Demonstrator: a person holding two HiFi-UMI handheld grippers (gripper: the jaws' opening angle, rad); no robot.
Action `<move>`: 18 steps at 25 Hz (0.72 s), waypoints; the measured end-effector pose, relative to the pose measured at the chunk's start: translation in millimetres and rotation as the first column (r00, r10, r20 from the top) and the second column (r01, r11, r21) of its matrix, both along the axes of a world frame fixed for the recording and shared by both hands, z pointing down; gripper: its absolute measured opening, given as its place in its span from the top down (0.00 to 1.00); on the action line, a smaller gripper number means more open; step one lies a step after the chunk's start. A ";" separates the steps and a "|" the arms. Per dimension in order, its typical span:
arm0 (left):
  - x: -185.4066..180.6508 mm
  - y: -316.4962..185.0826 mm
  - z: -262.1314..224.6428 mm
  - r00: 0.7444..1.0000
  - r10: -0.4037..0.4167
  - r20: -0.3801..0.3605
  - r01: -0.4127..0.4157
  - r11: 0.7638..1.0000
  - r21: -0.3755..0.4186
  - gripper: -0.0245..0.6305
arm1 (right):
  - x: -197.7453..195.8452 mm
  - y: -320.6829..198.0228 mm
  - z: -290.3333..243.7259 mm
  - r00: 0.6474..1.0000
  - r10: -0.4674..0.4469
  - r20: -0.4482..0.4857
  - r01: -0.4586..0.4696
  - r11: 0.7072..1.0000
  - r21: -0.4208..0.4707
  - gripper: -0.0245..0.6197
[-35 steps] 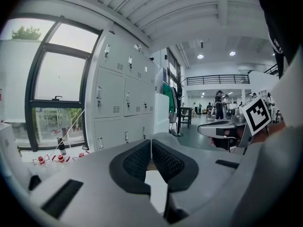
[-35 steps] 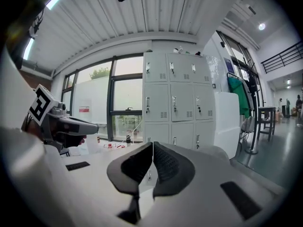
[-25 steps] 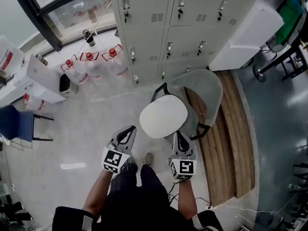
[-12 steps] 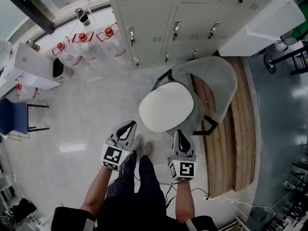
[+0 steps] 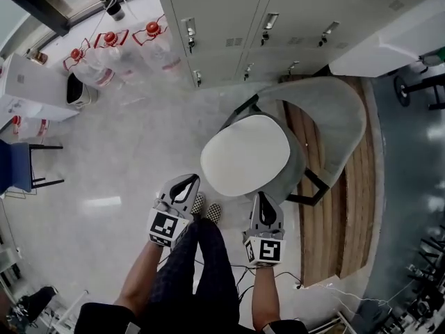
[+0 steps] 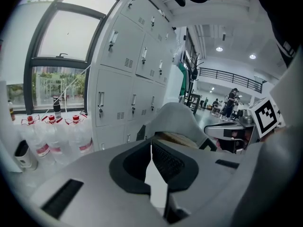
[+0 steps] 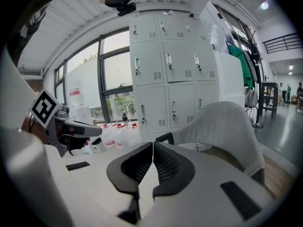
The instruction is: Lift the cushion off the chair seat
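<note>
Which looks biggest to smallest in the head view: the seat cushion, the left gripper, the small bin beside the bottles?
1. Cushion, clearly largest.
2. Left gripper.
3. Bin, smallest, though it sits farther from the camera, so its true size is unsure.

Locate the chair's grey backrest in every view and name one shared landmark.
Head view: backrest, right of centre, curving behind the white cushion.
Left gripper view: backrest at centre, just above the jaws.
Right gripper view: backrest right of centre.
Shared landmark: grey lockers, behind it in all three.
</note>
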State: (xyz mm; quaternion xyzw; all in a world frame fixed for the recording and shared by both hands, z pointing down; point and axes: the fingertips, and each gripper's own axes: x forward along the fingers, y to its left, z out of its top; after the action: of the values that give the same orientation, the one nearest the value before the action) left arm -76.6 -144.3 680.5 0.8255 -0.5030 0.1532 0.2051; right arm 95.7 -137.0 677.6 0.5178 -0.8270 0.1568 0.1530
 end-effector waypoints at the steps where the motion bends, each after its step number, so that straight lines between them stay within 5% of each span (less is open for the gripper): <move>1: 0.4 -1.0 9.6 1.000 0.007 0.001 -0.007 1.000 -0.006 0.93 | -0.7 -1.4 9.3 1.000 0.001 -0.003 -0.002 1.000 -0.004 0.92; 18: -2.0 -20.2 157.2 0.999 0.042 0.008 -0.041 0.995 -0.088 0.93 | -6.7 -16.0 149.7 0.999 0.031 -0.033 -0.034 0.995 -0.099 0.92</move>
State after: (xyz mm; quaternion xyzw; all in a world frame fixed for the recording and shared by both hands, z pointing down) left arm -78.6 -164.6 837.7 0.8251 -0.4798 0.1835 0.2353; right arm 89.0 -153.0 827.2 0.5252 -0.8072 0.1922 0.1889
